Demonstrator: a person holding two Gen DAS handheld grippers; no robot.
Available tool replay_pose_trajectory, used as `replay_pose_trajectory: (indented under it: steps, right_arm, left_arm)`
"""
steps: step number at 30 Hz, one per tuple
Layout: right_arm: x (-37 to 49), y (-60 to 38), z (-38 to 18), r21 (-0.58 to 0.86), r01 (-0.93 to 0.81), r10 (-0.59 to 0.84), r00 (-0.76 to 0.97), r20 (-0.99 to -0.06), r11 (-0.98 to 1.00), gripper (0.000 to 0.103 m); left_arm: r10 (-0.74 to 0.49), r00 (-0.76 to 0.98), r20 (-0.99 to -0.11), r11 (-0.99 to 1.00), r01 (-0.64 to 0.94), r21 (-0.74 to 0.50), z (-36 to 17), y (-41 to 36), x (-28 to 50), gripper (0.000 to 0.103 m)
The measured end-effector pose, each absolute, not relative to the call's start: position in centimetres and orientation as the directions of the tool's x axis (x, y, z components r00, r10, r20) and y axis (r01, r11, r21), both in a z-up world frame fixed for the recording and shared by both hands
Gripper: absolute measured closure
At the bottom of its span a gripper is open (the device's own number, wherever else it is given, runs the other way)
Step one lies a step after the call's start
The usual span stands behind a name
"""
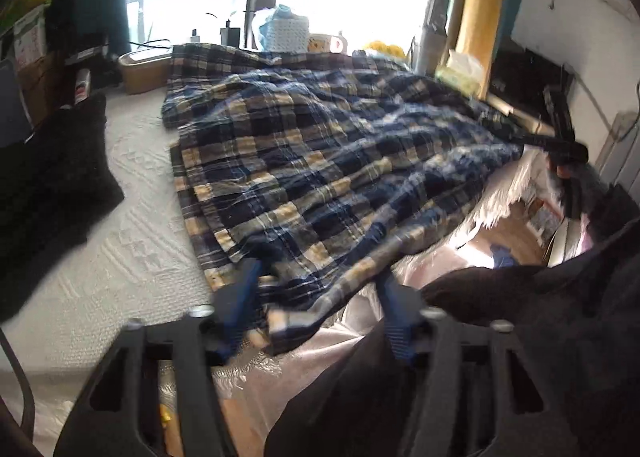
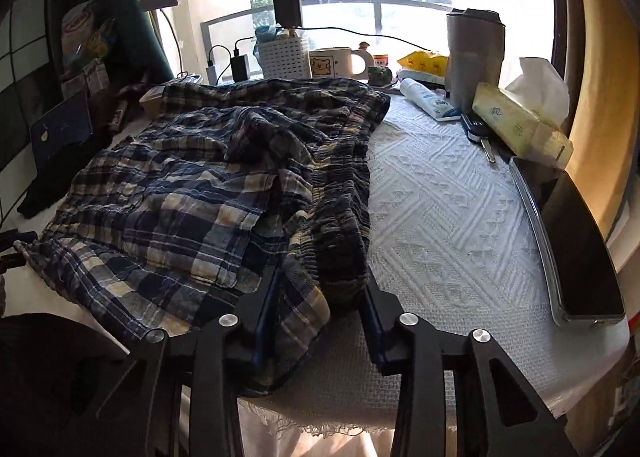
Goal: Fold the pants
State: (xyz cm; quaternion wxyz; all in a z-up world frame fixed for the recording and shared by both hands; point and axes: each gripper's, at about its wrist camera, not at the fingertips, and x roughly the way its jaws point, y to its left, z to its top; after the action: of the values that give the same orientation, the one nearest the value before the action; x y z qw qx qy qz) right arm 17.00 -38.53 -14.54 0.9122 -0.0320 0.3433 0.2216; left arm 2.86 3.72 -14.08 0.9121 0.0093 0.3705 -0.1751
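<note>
Blue, black and tan plaid pants lie spread and rumpled on a white textured tablecloth. In the left wrist view my left gripper sits at the near hem by the table edge. Its blue fingers stand apart with the hem lying between them, blurred. In the right wrist view my right gripper straddles the gathered elastic waistband of the pants at the near edge. Its fingers flank the bunched cloth and a gap remains between them.
Behind the pants by the window stand a white basket, a mug and a grey tumbler. A tissue pack and a dark slab-like device lie at the right. A black cushion lies at the left.
</note>
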Motion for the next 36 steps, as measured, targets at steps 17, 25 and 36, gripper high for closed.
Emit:
replay_pose_trajectory:
  steps: [17,25,36]
  right_arm:
    - [17.2,-39.4,-11.2,0.223,-0.296,0.370,0.717,-0.590,0.929,0.075]
    - [19.3,-40.2,-10.6,0.325,-0.243,0.398,0.698,-0.596,0.914,0.044]
    - [15.8,-40.8,-10.9,0.135,-0.373,0.380,0.729,-0.570,0.918,0.014]
  left_arm:
    - [-0.335,0.797,-0.503,0.939,0.237,-0.251,-8.0,5.9,4.3,0.100]
    - [-0.275,0.850,-0.448,0.953,0.181,-0.241,-5.6,7.8,7.0,0.100]
    - [-0.213,0.847,-0.488,0.969,0.120,-0.215,-5.3,9.7,9.7,0.101]
